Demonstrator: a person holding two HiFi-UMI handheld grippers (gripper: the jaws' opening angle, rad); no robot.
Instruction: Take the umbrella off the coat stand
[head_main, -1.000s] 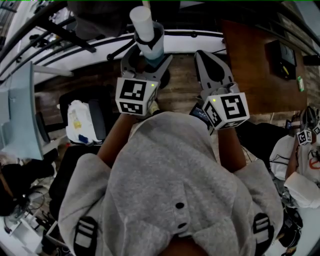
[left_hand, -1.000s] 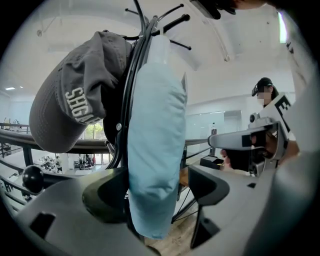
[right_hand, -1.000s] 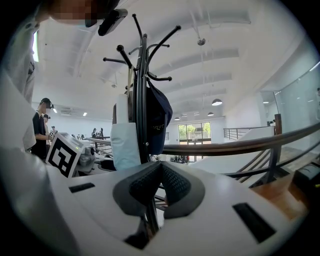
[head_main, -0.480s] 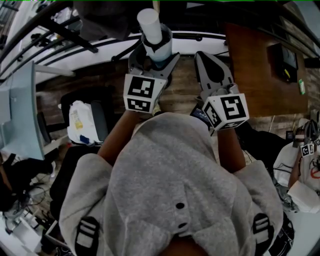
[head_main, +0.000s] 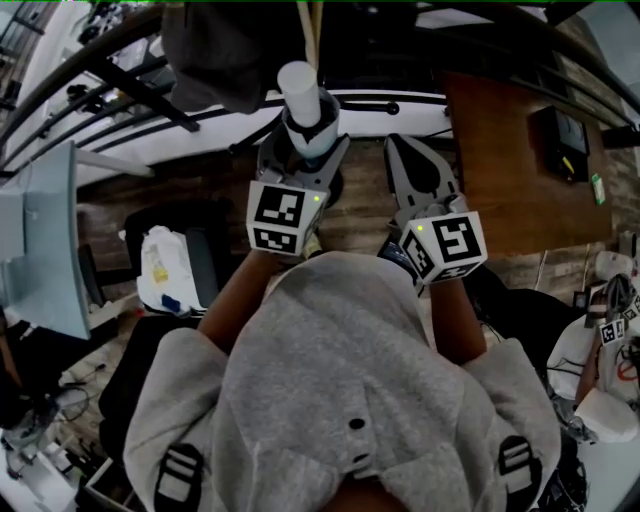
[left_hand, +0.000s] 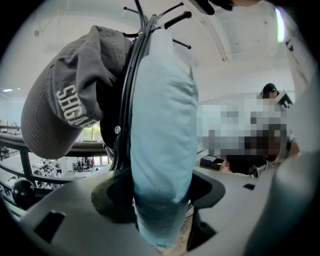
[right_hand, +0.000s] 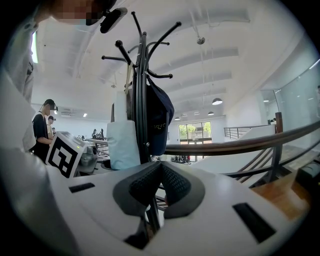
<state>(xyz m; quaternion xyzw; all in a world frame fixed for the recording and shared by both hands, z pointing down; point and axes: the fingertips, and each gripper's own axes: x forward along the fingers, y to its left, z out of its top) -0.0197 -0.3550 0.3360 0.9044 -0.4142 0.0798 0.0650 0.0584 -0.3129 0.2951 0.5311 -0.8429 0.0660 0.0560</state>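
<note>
head view, left gripper: jaws just been closing, pads pressed on both sides of umbrella
head view, right gripper: just right of it, holding nothing
left gripper view, umbrella: pale blue, upright against pole of coat stand, below its hooks
left gripper view, cap: grey, hung on stand's left side
right gripper view, jaws: closed together, empty; stand beyond them

Top: a grey hooded sweatshirt is being worn.
Straps: black buckled straps are being worn.
Grippers: left gripper and right gripper, grey, are being capped by black-and-white marker cubes.
</note>
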